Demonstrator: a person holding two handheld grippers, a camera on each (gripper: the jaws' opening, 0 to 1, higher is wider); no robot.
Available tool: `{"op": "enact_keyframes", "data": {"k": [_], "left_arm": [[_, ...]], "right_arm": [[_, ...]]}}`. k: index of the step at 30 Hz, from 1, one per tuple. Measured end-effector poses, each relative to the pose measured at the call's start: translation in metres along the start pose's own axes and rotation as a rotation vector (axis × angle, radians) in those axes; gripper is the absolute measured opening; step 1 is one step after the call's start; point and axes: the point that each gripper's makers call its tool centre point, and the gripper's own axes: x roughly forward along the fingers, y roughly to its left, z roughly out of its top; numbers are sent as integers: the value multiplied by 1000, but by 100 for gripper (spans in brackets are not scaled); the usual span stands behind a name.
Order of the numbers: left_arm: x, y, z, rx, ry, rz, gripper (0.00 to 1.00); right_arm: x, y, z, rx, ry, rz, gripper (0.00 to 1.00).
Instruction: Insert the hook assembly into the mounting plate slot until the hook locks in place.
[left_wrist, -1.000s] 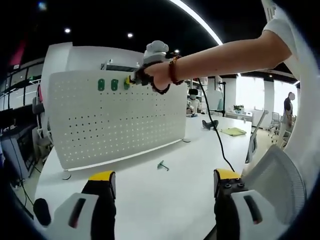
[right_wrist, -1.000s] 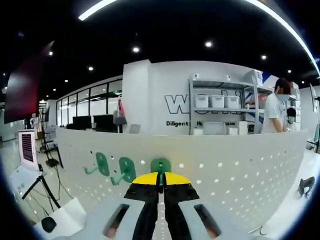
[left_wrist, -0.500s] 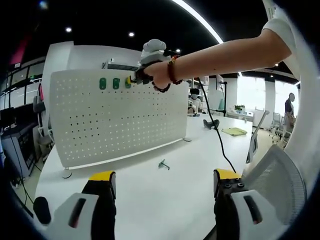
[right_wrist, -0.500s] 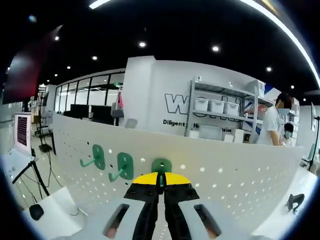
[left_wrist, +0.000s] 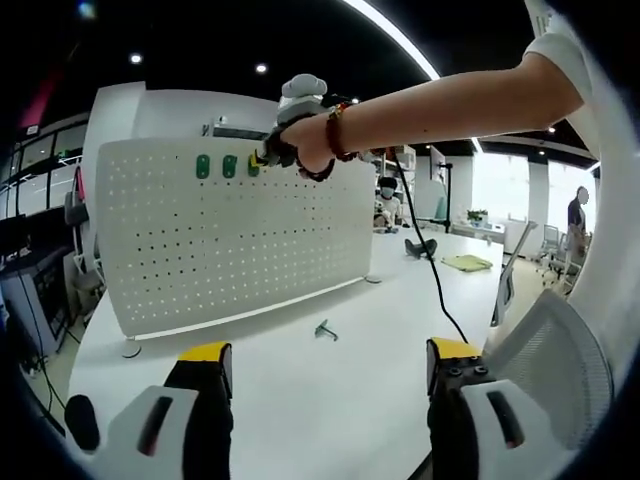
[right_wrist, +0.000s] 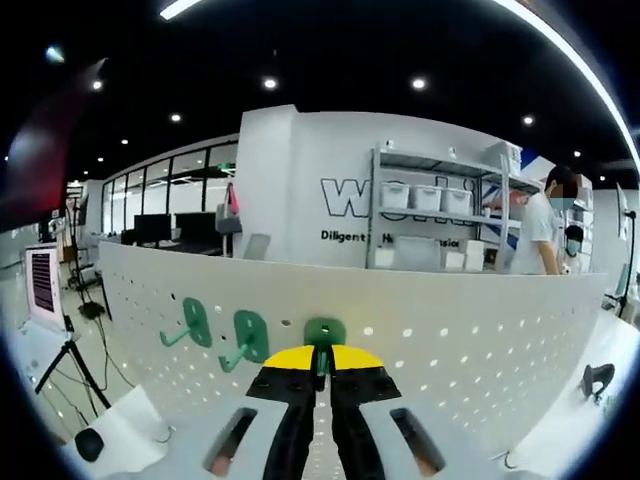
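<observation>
The left gripper view takes in the whole scene: a white pegboard (left_wrist: 235, 235) standing upright on a white desk (left_wrist: 330, 385), a small green-grey hook (left_wrist: 325, 329) lying loose on the desk in front of it, and the right claw (left_wrist: 268, 158) held up at the board's top row by a bare arm (left_wrist: 440, 105) with a bead bracelet. The right gripper view shows that top row close: three flat green oval hook plates, two (right_wrist: 197, 322) (right_wrist: 249, 334) with prongs sticking out, the third (right_wrist: 324, 335) straight ahead. The board is smooth, evenly perforated sheet. The right claw, yellow-tipped, is clenched on the third hook's prong, its plate against the board. The left claw (left_wrist: 320, 365) hangs released, jaws wide apart over the desk.
</observation>
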Motion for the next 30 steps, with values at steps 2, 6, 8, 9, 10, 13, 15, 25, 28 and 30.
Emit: {"op": "enact_keyframes", "data": {"k": [2, 6, 8, 9, 10, 13, 15, 25, 28, 30], "left_arm": [[-1, 0, 0, -3, -4, 2, 81], [-2, 1, -1, -1, 2, 5, 81], [-3, 2, -2, -4, 2, 7, 81], [-4, 3, -2, -5, 1, 9, 81], [-4, 3, -2, -6, 3, 11, 81], [-5, 4, -4, -6, 8, 13, 81], [-4, 4, -3, -7, 5, 13, 81], [-2, 2, -3, -3, 9, 10, 80], [-2, 2, -2, -2, 7, 7, 81], [-1, 1, -1, -1, 9, 4, 81]], "right_arm": [[-2, 4, -1, -6, 1, 0, 6], [-4, 2, -2, -23, -12, -12, 5], [-3, 0, -3, -14, -7, -3, 4], [-2, -2, -10, 1, 27, 3, 4], [-1, -2, -10, 1, 20, 7, 5], [-2, 0, -7, -15, -5, 12, 4], [-1, 0, -7, -16, -5, 12, 4], [-5, 6, -13, 6, -1, 63, 7], [-6, 7, -13, 5, -18, 82, 10], [-6, 8, -17, 11, -7, 98, 11]]}}
